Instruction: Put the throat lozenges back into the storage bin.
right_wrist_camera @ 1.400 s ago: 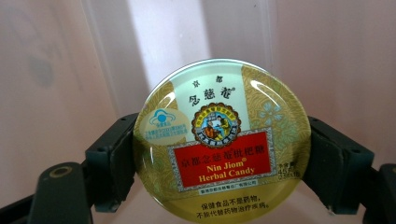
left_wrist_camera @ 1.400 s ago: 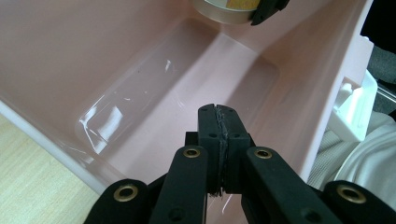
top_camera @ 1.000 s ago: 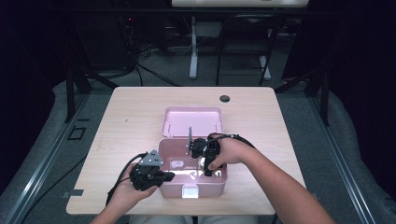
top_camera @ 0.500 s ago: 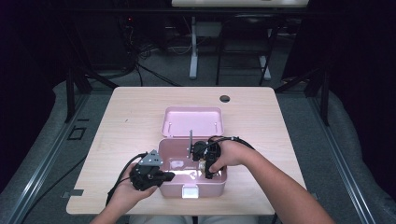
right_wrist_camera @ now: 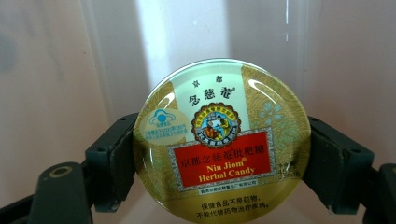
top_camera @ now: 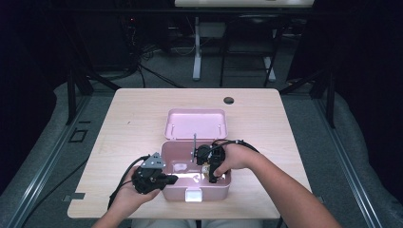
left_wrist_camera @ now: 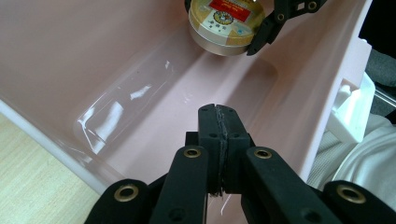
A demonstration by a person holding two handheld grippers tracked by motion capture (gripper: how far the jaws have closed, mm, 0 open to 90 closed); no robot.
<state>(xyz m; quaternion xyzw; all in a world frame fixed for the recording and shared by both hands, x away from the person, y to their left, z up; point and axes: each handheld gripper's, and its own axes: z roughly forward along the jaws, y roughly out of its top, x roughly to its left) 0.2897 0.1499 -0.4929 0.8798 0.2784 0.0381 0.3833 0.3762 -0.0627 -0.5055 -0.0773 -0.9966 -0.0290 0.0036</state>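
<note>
Pink box (top_camera: 197,189) walls surround candy tin (right_wrist_camera: 221,140) clamped in right tongs (right_wrist_camera: 221,163).

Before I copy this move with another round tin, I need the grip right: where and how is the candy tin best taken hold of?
Grip the candy tin across its widest part, on the low curved side wall, coming from above with one jaw at each opposite edge. The right gripper holds it this way inside the pink box: the lid is flat and glossy, so only the rim gives the jaws something to press on.
</note>
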